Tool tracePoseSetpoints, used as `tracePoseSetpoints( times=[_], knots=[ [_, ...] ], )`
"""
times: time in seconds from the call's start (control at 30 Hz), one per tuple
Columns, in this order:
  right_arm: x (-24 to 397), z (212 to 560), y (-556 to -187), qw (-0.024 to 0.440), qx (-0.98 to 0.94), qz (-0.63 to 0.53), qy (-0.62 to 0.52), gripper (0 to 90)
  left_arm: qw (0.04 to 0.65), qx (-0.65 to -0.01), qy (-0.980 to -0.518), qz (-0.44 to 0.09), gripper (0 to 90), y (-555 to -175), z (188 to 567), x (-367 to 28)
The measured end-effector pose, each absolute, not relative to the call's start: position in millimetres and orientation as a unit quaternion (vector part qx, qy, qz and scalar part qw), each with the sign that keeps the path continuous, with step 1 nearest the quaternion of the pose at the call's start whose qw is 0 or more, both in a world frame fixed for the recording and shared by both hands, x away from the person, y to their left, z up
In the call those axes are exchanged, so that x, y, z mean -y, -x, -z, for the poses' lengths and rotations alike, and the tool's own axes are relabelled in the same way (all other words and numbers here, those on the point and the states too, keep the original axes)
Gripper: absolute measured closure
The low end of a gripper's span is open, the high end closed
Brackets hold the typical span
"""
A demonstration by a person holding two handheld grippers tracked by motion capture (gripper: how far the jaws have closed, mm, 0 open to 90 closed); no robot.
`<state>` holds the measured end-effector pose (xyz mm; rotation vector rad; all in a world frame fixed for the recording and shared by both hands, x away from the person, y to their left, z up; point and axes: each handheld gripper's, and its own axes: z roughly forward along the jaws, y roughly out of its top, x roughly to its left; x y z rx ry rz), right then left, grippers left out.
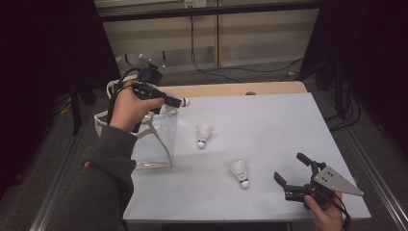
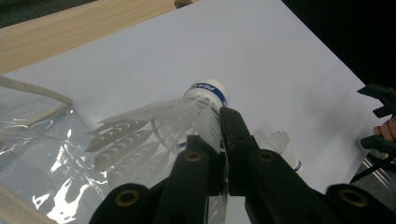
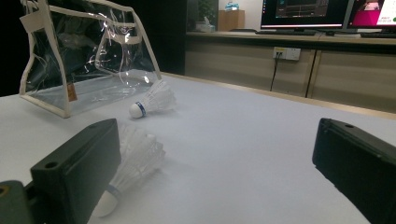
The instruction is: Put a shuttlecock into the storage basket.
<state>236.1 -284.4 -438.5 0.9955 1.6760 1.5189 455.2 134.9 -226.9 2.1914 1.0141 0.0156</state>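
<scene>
Upper left of the high view: left gripper raised in a bent-wrist hand, clamped on a white feathered shuttlecock with blue-banded cork, above the clear plastic cream-trimmed bag. Lower right: right gripper low, jaws wide apart.

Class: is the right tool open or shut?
Open: the right tool has its jaws wide apart with nothing between them, above the table.

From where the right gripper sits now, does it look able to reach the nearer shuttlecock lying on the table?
Probably yes. The right gripper stands open, and the near shuttlecock lies on the bare table just beside it, with nothing between them.
</scene>
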Motion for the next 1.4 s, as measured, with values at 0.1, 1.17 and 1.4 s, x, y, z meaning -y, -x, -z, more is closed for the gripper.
tracePoseSetpoints(
  times=[0.1, 1.17, 1.4],
  knots=[
    [284, 439, -236, 0.328, -0.64, -0.58, -0.381, 1.2, 0.356, -0.39, -0.849, -0.008, 88.7, -455, 225, -137],
    [284, 439, -236, 0.327, -0.64, -0.581, -0.382, 1.2, 0.349, -0.401, -0.847, -0.023, 88.7, -458, 213, -150],
    [284, 439, -236, 0.327, -0.641, -0.581, -0.382, 1.2, 0.349, -0.405, -0.845, -0.024, 88.7, -459, 211, -153]
  ],
)
